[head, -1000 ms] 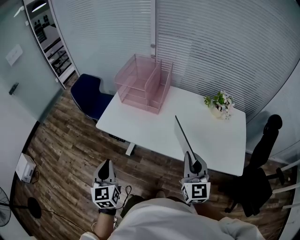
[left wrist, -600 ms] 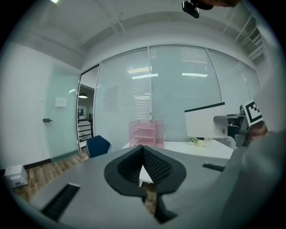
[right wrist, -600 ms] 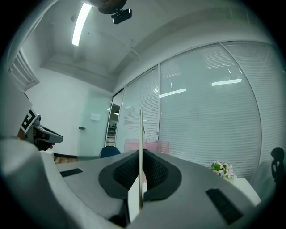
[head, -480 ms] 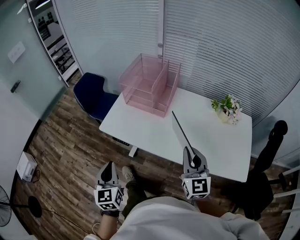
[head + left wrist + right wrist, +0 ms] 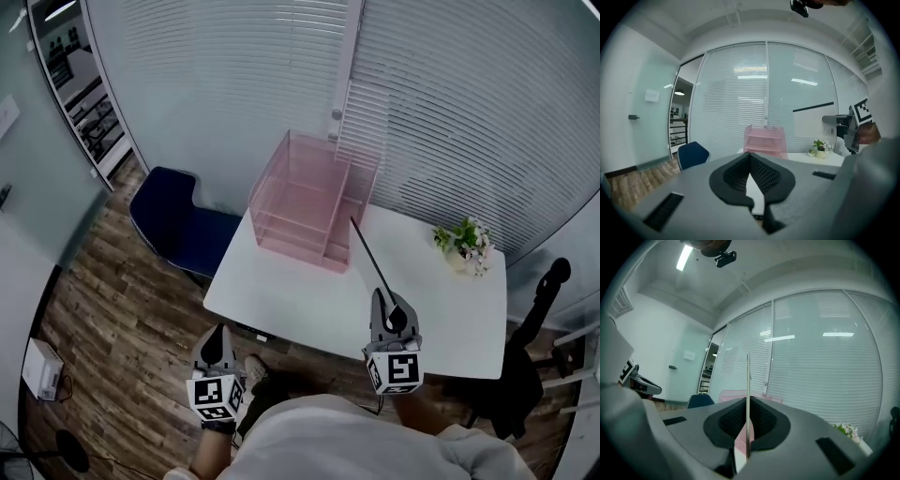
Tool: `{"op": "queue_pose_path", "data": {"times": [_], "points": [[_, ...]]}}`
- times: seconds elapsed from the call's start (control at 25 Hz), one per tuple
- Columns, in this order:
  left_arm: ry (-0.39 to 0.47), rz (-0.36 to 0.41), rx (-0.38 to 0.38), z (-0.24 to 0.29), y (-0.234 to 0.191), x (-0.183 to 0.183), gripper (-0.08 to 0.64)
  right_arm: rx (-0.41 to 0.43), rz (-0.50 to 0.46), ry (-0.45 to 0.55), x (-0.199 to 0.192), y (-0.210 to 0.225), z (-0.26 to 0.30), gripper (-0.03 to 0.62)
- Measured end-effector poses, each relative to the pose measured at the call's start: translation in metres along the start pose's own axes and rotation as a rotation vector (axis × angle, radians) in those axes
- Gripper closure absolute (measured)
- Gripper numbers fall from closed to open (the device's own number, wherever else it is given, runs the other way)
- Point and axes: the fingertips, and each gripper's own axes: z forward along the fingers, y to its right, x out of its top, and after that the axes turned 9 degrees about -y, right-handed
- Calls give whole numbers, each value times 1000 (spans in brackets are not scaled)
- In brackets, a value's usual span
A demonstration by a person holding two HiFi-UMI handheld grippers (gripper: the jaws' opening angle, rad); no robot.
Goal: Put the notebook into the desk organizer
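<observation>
- Currently the right hand-held gripper (image 5: 388,307) is clenched on the notebook (image 5: 368,255), pinching its near end between the pads.
- The notebook is off the bench (image 5: 300,298), carried in the air on edge. It appears as a thin dark line in the head view and a thin vertical sliver in the right gripper view.
- Its long axis runs forward from the jaws and leans slightly left, toward the desk organizer (image 5: 309,202).
- The organizer, pink wire, sits at the far left of the bench, ahead and a little left of the right gripper. The notebook's far tip overlaps its near right corner in the head view; contact cannot be judged.
- The right hand is clearly the nearer one. The left hand-held gripper (image 5: 217,336) hangs low off the bench's near edge, jaws together on nothing.
- Judgement: the notebook must line up edge-on with a slot on the organizer's right side.
- A potted plant (image 5: 464,242) stands well right of that path, and a blue chair (image 5: 178,220) sits beyond the bench's left end.
- Nothing lies on the bench between notebook and organizer.
</observation>
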Motion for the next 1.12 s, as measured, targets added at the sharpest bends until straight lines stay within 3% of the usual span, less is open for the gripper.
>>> {"op": "queue_pose_path", "data": {"times": [0.28,0.4,0.52,0.68,0.88,1.12], "points": [[-12,64,-93,67,-78,48,552,-135,-45,-8,51,-7,94,569],[-21,65,-106,91,-104,57,552,-174,-111,-12,76,-6,131,569],[-36,48,-122,109,-109,53,552,-170,-263,-64,92,-3,174,569],[-34,26,-122,120,-110,54,552,-135,-500,-251,90,-1,242,569],[-46,-33,-88,117,-116,45,552,-70,-820,-493,58,-8,324,569],[-60,-60,-72,122,-122,38,552,-3,-1084,-715,10,-15,379,569]]}}
